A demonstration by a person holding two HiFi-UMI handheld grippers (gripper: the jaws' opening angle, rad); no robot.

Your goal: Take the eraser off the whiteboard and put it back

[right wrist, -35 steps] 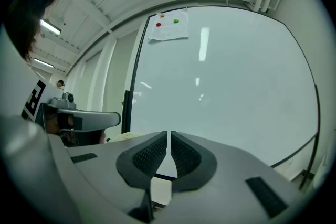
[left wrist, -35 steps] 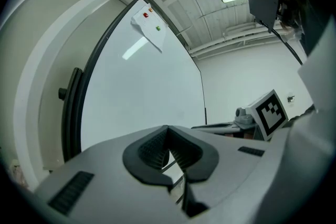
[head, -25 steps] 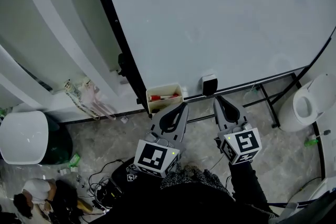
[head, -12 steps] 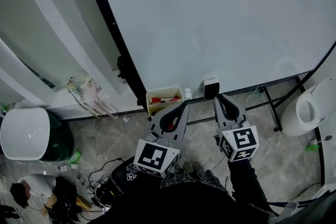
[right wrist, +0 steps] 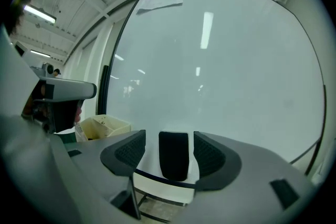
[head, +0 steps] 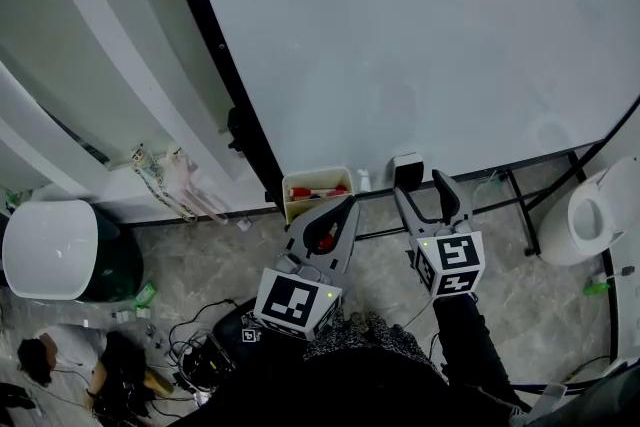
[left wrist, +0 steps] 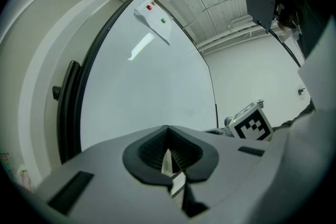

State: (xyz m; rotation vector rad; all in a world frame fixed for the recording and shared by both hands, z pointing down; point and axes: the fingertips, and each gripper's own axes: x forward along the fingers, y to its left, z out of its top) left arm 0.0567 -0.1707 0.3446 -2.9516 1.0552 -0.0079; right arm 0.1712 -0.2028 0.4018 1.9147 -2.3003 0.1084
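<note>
A: At the whiteboard's [head: 420, 45] bottom edge, that black block is the eraser [head: 406, 169]?

B: Yes. It's stuck flat on the whiteboard, right above the lower frame. Not lifted.

A: Right hand-held gripper [head: 420, 189]?

B: Just off the whiteboard's bottom edge, pointing at it. The jaws have just been opening and now stand wide. The right gripper view shows the eraser between them with a gap on each side, so the pads aren't touching it.

A: Left hand-held gripper [head: 333, 218]?

B: Jaws together, nothing in them. It hangs off the whiteboard's lower edge, nearer its left frame. A cream bin [head: 315, 187] with markers hangs on that stretch of the whiteboard.

A: Progress?

B: My read is early. The eraser is on the whiteboard and nothing is gripped. Left to do: close on it, pull it off the whiteboard, press it back on, let go.
</note>
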